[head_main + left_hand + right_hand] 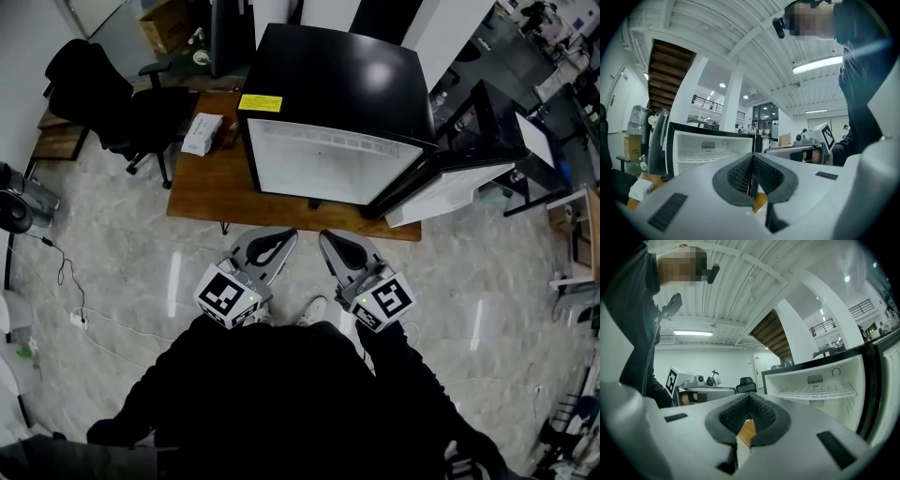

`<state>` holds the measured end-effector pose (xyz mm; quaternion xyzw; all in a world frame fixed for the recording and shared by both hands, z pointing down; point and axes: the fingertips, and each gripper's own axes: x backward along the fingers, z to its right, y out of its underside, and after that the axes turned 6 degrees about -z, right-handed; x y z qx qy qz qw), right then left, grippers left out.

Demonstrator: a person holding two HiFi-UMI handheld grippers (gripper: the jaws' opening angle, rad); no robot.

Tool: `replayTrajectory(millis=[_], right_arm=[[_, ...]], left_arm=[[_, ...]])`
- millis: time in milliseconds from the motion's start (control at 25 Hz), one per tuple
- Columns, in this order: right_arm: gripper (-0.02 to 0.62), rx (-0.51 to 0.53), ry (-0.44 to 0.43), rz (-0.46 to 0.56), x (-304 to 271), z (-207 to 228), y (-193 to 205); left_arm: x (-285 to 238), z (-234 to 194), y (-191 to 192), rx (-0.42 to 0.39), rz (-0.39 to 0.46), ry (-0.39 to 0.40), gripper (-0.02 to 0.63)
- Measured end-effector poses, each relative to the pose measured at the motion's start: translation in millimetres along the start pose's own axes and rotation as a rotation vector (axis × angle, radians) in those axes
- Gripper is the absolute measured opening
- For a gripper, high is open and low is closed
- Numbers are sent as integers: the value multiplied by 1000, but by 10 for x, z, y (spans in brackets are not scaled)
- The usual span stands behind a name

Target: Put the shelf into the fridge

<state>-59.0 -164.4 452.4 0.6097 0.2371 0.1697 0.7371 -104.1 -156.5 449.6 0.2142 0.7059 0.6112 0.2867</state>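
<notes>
A black mini fridge [328, 84] stands on a low wooden table [211, 183] with its door [469, 141] swung open to the right. Inside its white compartment a white wire shelf [818, 391] lies level, also visible in the left gripper view as the shelf [710, 152]. My left gripper [284, 234] and right gripper [328, 238] hover side by side over the floor just short of the table's front edge, pointing at the fridge. Both are shut with nothing between the pads: left gripper [752, 176], right gripper [748, 413].
A white box [202, 133] lies on the table left of the fridge. A black office chair [103, 94] stands at the far left. A cable [66, 272] trails over the shiny floor on the left. Desks and equipment crowd the right side.
</notes>
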Motion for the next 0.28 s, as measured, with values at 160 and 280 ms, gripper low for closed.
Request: replayTrajectory(millis=[160, 280], right_arm=[[5, 6, -3, -4, -12, 1, 7], [5, 8, -5, -6, -20, 0, 12]], left_arm=[[-21, -11, -12, 12, 7, 4, 6], [-31, -18, -10, 20, 9, 8, 6]])
